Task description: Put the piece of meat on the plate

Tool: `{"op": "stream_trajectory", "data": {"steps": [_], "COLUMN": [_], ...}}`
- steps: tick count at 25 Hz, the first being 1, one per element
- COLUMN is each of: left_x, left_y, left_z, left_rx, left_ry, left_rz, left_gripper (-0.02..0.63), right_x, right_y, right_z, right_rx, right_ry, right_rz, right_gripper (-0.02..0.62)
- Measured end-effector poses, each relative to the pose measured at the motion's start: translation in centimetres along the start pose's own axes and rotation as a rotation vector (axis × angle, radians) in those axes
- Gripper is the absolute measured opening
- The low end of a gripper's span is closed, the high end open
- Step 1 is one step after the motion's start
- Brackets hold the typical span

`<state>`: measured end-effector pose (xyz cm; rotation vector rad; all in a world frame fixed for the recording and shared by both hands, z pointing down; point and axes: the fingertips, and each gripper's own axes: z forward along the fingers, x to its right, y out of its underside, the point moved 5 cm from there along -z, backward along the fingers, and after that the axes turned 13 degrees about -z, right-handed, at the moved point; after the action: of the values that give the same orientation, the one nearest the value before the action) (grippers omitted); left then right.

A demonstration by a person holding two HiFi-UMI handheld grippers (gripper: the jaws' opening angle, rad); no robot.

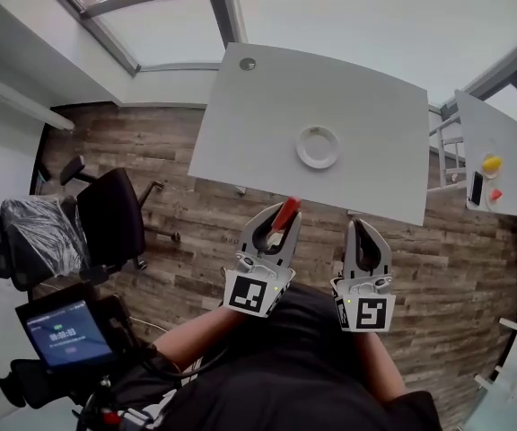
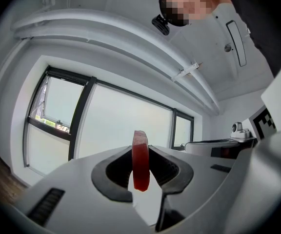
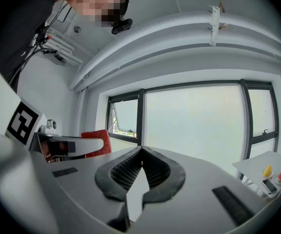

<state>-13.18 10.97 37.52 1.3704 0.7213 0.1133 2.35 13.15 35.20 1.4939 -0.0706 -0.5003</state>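
Holding meat point(image 2: 140, 161): the left gripper point(image 1: 275, 230) clamps the red slice edge-up between its pads, long axis running forward along the jaws, tip poking past them. Right gripper point(image 1: 361, 232) just beside it, jaws pressed together, nothing in them. Both level, over the floor point(image 1: 196, 205), short of the table point(image 1: 375, 124) edge. Plate point(image 1: 318, 146) ahead on the table, bare, well apart from the meat, slightly right of the left gripper's line. Likely next: left reaches forward, a touch rightward.
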Motion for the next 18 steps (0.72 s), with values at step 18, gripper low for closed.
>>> {"op": "stream_trajectory", "data": {"steps": [18], "left_x": [-3.7], "left_y": [-0.5], "left_z": [4.4], "left_rx": [-0.032], "left_ry": [-0.002], "left_rz": [-0.041], "left_gripper": [0.094], "right_x": [1.0], "right_y": [-0.4], "right_z": [5.7], "right_rx": [0.024], "right_ry": [-0.028], "right_rz": [-0.001], "right_gripper": [0.005]}}
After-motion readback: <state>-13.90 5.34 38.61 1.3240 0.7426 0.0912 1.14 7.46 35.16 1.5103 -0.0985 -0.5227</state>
